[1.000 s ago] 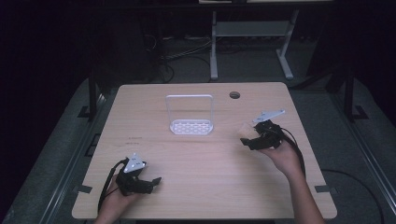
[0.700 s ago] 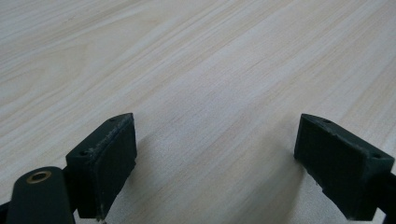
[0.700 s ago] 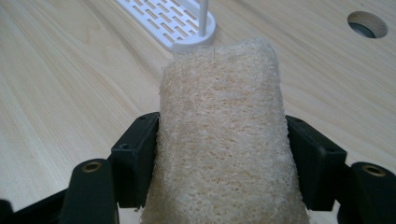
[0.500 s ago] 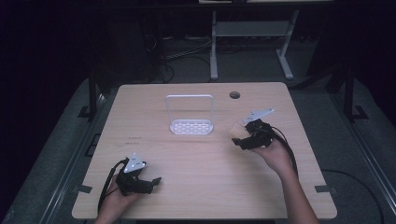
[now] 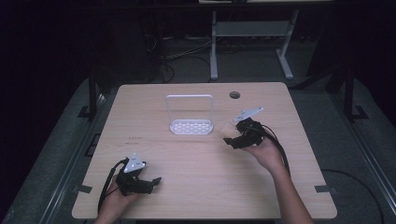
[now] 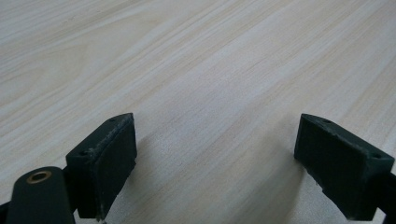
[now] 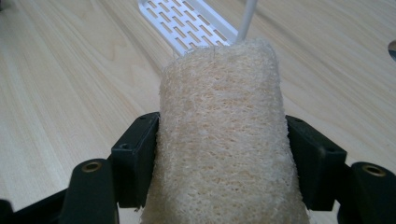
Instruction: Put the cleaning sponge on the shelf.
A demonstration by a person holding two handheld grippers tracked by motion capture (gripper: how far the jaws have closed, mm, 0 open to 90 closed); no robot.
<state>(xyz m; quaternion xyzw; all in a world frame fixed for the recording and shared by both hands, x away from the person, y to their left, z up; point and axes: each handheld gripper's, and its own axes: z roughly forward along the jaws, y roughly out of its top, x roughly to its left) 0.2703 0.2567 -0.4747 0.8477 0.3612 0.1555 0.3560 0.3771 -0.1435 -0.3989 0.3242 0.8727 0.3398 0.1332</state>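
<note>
A beige loofah sponge stands between the jaws of my right gripper, which is shut on it. In the high view this gripper hovers just right of a white rack with a perforated base and a thin upright frame; the sponge shows faintly at its tip. In the right gripper view the rack's slotted base lies just beyond the sponge. My left gripper rests near the table's front left. Its jaws stand wide apart over bare wood, holding nothing.
The light wooden table has a round cable hole at the back right. Black cables trail from both grippers toward the front edge. Beyond the table's far edge stand a metal frame's legs on a dark floor.
My right gripper has carried the sponge leftward, closer to the white rack. The left gripper has stayed where it was.
</note>
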